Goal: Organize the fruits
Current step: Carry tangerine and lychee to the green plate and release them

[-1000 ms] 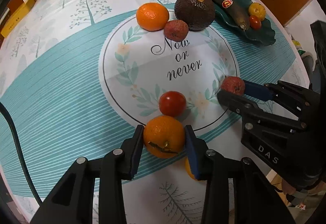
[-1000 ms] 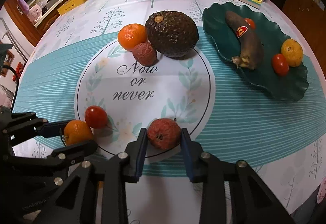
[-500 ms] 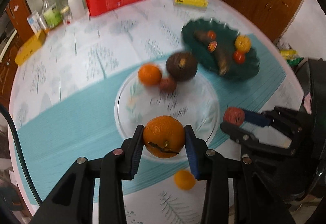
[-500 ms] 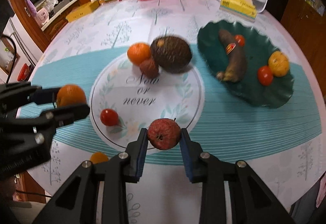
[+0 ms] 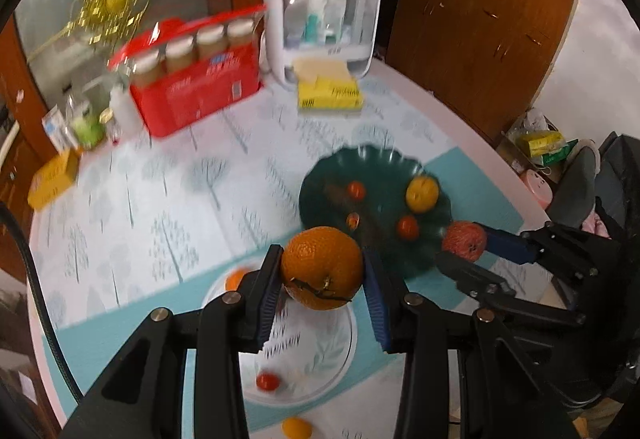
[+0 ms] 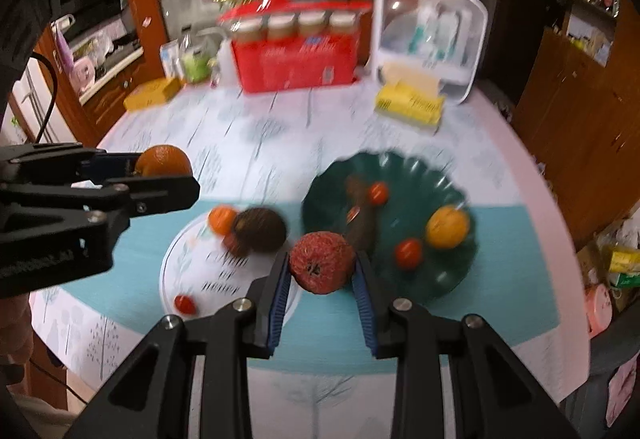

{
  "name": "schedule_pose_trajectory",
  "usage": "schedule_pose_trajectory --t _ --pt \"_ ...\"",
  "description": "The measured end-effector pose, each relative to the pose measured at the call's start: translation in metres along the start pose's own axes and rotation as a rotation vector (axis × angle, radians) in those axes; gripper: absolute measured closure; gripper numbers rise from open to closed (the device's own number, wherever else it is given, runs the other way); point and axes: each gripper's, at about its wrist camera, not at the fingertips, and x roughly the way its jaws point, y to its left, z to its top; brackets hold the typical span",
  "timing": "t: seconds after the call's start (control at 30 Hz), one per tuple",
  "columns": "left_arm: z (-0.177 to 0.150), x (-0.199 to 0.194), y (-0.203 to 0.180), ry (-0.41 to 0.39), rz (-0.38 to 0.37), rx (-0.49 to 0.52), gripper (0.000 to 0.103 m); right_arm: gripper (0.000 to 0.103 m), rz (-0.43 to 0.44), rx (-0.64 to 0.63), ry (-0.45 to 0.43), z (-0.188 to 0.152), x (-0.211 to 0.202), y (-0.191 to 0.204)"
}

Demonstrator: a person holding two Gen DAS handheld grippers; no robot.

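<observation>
My left gripper (image 5: 322, 269) is shut on an orange (image 5: 321, 266) and holds it high above the table; it also shows in the right wrist view (image 6: 162, 161). My right gripper (image 6: 322, 267) is shut on a wrinkled red fruit (image 6: 322, 262), also lifted, seen in the left wrist view (image 5: 464, 240). A dark green plate (image 6: 456, 275) lies beyond, with a brown banana (image 6: 360, 227), small tomatoes (image 6: 408, 253) and a yellow citrus (image 6: 447, 228). An avocado (image 6: 260, 229), a small orange (image 6: 222, 219) and a dark red fruit (image 6: 236, 245) sit on the white circle of the tablecloth.
A cherry tomato (image 6: 185, 304) and a small yellow fruit (image 5: 297, 428) lie near the table's front. At the back stand a red box of jars (image 6: 296, 55), a white organiser (image 6: 430, 39), a yellow pack (image 6: 410, 105) and bottles. Wooden cabinets stand to the right.
Both grippers have risen well above the table with their fruits and the views have tilted up. The plate and loose fruits now look smaller and farther below.
</observation>
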Motion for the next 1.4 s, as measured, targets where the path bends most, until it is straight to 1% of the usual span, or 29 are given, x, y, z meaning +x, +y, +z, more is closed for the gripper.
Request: schedule_pose_trajectory --t 0.1,0.23,0.3,0.4,0.53,0.63,0.67,0.8,0.97,1.03,1.13,1.27,1.4 --pt "0.026 0.005 -0.013 -0.018 0.016 0.014 0.066 0.071 -0.005 0.008 -0.028 0.017 -0.006 -0.021" --pt "0.059 0.020 -0.028 -0.034 0.035 0.030 0.065 0.071 -0.001 0.023 -0.046 0.036 -0.003 -0.051" --pt "0.074 0.034 -0.035 -0.021 0.048 0.025 0.065 0.071 -0.002 0.030 -0.057 0.044 0.004 -0.069" --pt "0.086 0.056 -0.042 -0.002 0.056 0.012 0.065 0.071 -0.025 0.025 -0.068 0.051 0.017 -0.090" --pt "0.094 0.094 -0.047 0.049 0.067 -0.011 0.065 0.071 -0.017 0.059 -0.020 0.053 0.045 -0.122" --pt "0.094 0.132 -0.045 0.109 0.069 -0.040 0.065 0.071 0.004 0.080 0.034 0.050 0.071 -0.138" --pt "0.094 0.148 -0.043 0.140 0.062 -0.056 0.065 0.071 0.014 0.083 0.050 0.048 0.080 -0.141" --pt "0.093 0.193 -0.041 0.204 0.022 -0.102 0.065 0.071 0.063 0.072 0.098 0.041 0.108 -0.142" --pt "0.093 0.230 -0.046 0.234 -0.011 -0.118 0.065 0.071 0.112 0.032 0.137 0.028 0.136 -0.135" --pt "0.093 0.244 -0.049 0.244 -0.013 -0.111 0.065 0.071 0.141 0.021 0.155 0.021 0.144 -0.132" --pt "0.092 0.260 -0.052 0.267 -0.004 -0.096 0.065 0.071 0.165 -0.001 0.178 0.015 0.155 -0.126" --pt "0.087 0.279 -0.053 0.303 -0.001 -0.088 0.065 0.071 0.170 -0.017 0.197 0.011 0.166 -0.121" --pt "0.086 0.281 -0.055 0.293 0.009 -0.057 0.063 0.069 0.186 -0.030 0.188 0.013 0.171 -0.119"
